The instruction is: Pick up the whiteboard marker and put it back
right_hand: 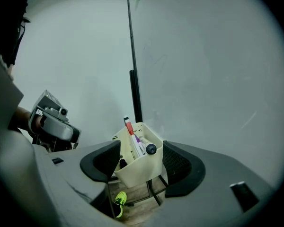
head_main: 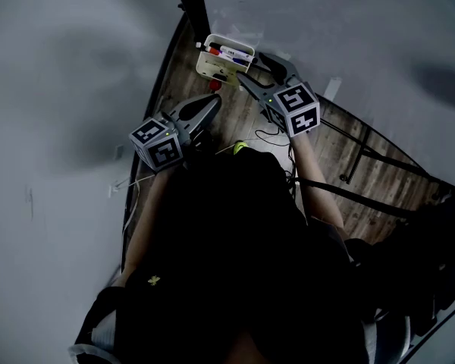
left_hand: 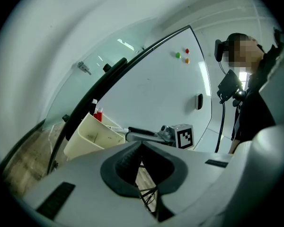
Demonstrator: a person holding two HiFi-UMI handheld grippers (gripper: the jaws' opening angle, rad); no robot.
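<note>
Head view: my right gripper [head_main: 252, 65] hangs spread just short of the marker holder [head_main: 212, 67]; my left gripper [head_main: 211, 103] waits aside.
Left gripper view: jaws clenched on nothing, a spare hand.
Right gripper view: the whiteboard marker [right_hand: 144, 144] lies in the holder ahead of my released jaws, likely already returned.

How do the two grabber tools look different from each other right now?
The left gripper has its jaws shut together; the right gripper has them wide apart. Nothing sits between the left gripper's jaws; the cream marker holder shows between the right's. The right gripper is up at the holder; the left hangs back. Both hold nothing.
</note>
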